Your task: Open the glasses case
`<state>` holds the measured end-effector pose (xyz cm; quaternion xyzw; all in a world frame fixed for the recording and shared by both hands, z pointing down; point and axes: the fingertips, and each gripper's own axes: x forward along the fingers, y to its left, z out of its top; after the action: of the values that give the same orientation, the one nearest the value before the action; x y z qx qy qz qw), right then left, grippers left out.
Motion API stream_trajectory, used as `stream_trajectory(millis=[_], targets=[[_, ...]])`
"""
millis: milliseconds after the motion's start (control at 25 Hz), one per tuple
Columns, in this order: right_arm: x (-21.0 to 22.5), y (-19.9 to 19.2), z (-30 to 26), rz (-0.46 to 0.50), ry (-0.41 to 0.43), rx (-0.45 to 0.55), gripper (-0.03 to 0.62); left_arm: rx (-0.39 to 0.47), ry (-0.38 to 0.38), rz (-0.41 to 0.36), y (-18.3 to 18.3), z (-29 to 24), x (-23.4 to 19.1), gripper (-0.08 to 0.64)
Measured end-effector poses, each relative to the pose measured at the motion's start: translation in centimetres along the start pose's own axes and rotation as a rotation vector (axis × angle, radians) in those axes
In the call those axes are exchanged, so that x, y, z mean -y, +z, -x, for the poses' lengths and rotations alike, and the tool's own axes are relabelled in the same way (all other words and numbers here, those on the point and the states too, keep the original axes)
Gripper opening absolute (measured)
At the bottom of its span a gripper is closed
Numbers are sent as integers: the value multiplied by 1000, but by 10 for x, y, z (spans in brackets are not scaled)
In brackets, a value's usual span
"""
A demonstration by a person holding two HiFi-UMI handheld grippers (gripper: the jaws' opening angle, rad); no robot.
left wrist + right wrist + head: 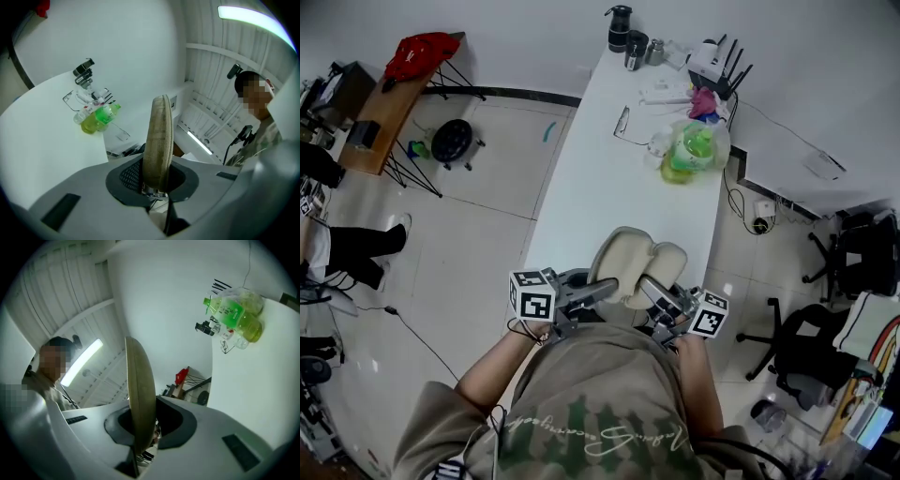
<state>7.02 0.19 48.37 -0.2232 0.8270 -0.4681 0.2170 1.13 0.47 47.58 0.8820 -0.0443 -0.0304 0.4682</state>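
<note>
olive-grey printed t-shirt (600,412), on the person, nearest item, filling the bottom of the head view.

left gripper (602,290), grey, with black-and-white marker cube: jaws clenched on one half of the case. its own view shows a zip-edged rim standing upright between the pads.

right gripper (654,291), same make: jaws clamped on the other half, a thin shell edge upright in its throat.

beige fabric-covered zip-round glasses case (637,261): held off the surface between the two grippers, just in front of the person's chest, above the near end of the long white table (581,187). two rounded lobes lie side by side from above, so it looks already spread open at the hinge. nothing can be made out inside it.

handling, judged: light. shell stiff enough to keep its curve. cloth skin gives grip rather than slip. best hold is the rim of each half, near the zip, away from the hinge. a hard pull could strain the hinge or twist a shell out of the pads.

containers at the far end of the table:
- clear plastic bag (712,141), holding a green drink bottle (689,155) and other small items i cannot identify.
- black lidded flask (619,26), closed, contents unseen.
</note>
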Motion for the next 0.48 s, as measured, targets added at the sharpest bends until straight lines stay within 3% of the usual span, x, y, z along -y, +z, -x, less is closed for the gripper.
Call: stream_trajectory(millis=[120,320,400,480], targets=[[-16,6,-1,-1,120,20,57,-15,-93,9,7,-5,19,61],[-44,1,-8,-9,297,-8,57,-18,-282,96,5,-1,44,60],[-47,-2,-10,-7,320,-11,57,-21,-319,112,4,2,46,60],[-35,-2,-11,-4,258,4,57,-10,-263,86,5,4,34,60]])
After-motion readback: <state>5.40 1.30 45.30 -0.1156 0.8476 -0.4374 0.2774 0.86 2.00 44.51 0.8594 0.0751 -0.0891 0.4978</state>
